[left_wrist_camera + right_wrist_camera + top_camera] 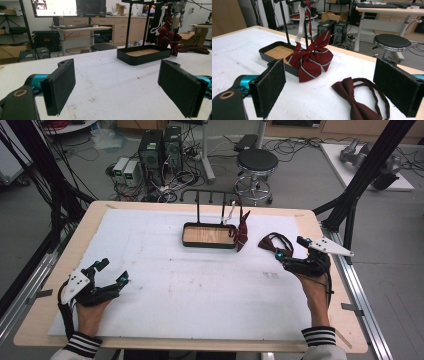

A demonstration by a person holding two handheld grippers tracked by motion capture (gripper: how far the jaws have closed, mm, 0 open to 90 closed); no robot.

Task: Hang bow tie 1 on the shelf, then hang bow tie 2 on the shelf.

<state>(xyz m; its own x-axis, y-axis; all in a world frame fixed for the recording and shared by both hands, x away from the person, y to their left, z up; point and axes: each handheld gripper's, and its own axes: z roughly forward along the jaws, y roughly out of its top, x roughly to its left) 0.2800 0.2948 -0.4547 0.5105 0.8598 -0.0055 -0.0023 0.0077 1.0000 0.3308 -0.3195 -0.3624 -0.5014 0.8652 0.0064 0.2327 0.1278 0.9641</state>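
A black tray with a wooden floor (208, 244) (140, 60) (265, 56) stands at the table's far middle, with a black hanger rack (210, 195) rising behind it. A striped dark red bow tie (243, 233) (310, 60) (167, 37) hangs from the rack by its strap and rests over the tray's right end. A plain dark red bow tie (272, 243) (359, 100) lies flat on the white sheet to the right. My right gripper (294, 249) (342, 87) is open just in front of it. My left gripper (112, 272) (125, 87) is open and empty at the near left.
A white sheet (200, 285) covers most of the wooden table. A white strap (300, 22) also hangs from the rack. Beyond the table's far edge are a round stool (256, 162), computer boxes (160, 150) and cables on the floor.
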